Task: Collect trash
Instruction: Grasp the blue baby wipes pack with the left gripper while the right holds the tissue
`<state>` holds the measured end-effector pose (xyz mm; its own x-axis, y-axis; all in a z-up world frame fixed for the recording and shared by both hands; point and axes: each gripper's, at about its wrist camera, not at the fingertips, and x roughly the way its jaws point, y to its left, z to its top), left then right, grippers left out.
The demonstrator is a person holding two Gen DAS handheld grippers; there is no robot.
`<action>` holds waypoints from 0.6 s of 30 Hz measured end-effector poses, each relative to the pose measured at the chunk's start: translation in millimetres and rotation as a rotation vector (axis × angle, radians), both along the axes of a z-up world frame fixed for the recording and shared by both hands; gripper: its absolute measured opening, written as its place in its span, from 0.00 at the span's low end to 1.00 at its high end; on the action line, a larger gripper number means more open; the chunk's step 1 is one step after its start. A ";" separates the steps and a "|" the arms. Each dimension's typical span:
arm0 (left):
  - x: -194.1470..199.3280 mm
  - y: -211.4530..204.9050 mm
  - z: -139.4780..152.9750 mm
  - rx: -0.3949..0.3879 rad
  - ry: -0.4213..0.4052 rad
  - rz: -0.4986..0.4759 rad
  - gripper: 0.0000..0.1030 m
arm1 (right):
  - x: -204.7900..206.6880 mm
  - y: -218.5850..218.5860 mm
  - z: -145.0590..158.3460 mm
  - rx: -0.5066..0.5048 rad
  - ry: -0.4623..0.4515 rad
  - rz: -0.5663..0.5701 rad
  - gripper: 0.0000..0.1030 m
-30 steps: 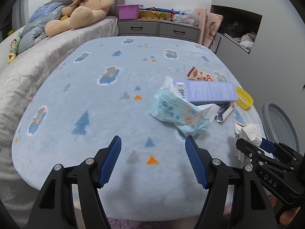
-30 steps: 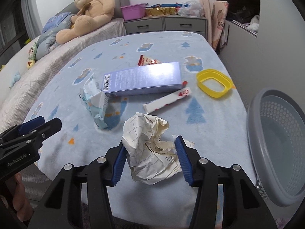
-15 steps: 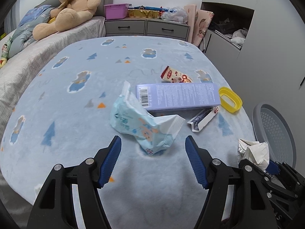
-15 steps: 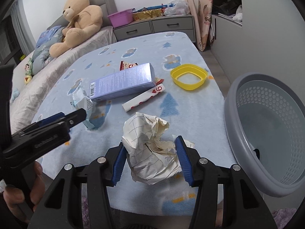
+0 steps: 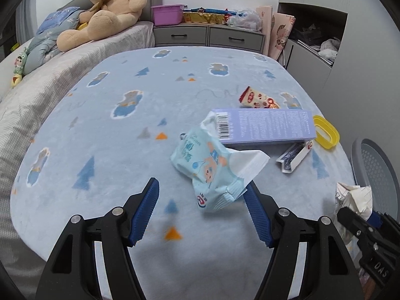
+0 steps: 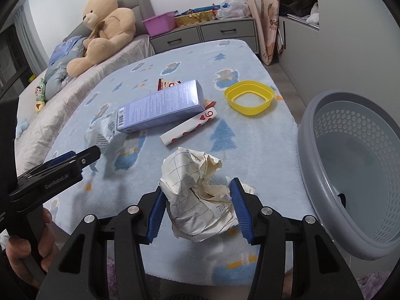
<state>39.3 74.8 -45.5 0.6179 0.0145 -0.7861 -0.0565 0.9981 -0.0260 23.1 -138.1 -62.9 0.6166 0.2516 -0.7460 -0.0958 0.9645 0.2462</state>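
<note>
The bed [image 5: 105, 115], under a pale blue blanket printed with bears and trees, carries all the litter. Beside its right edge stands one grey perforated basket [image 6: 355, 175], its far side cut off by the frame. One teddy bear [image 5: 105, 7] sits at the head of the bed.

Six pieces of trash show. The largest is a lilac box [image 6: 162, 105] with a barcode on its end and fine print too small to read. Its end lies over a light blue wipes pack [image 5: 207, 167] with a cartoon child printed on it — the lettering is not legible. The crumpled paper [image 6: 197, 200], ruled in squares with a scrawl of handwriting, is clamped between the pads of the right gripper [image 6: 197, 205] at the near edge of the bed, just beside the basket. A yellow ring [image 6: 250, 97] lies near the right edge. A white carton [image 6: 190, 130] with red hearts and a "9" lies just in front of the box. A red snack wrapper [image 5: 258, 98] sits behind the box, half hidden in the right view.

The left gripper [image 5: 200, 210] stands wide with nothing pressed between its pads; the wipes pack lies just ahead, close to the right pad. Its side reads "GenRobot.AI"; the right gripper's side shows "DAS".
</note>
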 end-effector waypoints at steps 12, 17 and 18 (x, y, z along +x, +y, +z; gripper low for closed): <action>-31.5 27.9 2.5 -0.046 0.042 -0.005 0.65 | -4.7 9.2 4.4 -0.007 -0.011 0.014 0.48; -44.7 25.1 2.7 -0.045 0.054 -0.031 0.65 | -5.8 11.7 5.8 -0.009 -0.015 0.018 0.48; -47.9 24.7 2.8 -0.045 0.056 -0.037 0.65 | -6.1 11.6 5.8 -0.008 -0.015 0.018 0.48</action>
